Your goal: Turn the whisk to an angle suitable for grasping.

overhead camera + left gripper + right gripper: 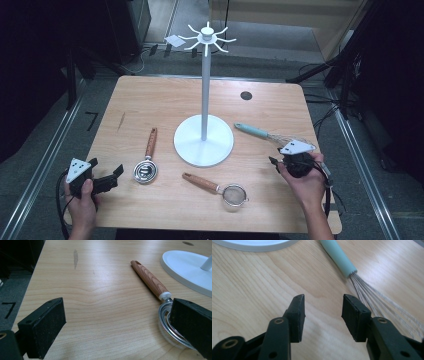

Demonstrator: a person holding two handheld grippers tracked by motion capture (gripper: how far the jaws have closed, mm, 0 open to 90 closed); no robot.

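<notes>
Lying just right of open right tongs (323, 315): whisk (352, 270).

- White hook stand (190, 142): upright mid-table, ahead of and between the left gripper (106, 167) and the right gripper (276, 164).
- Mesh strainer (235, 194): flat between both grippers, nearer the right one, wooden handle toward the left one.
- Dark round hole (245, 95): well beyond the right gripper, in the wooden table (150, 100).
- Black floor mark (93, 120): off the table, ahead of the left gripper.
</notes>
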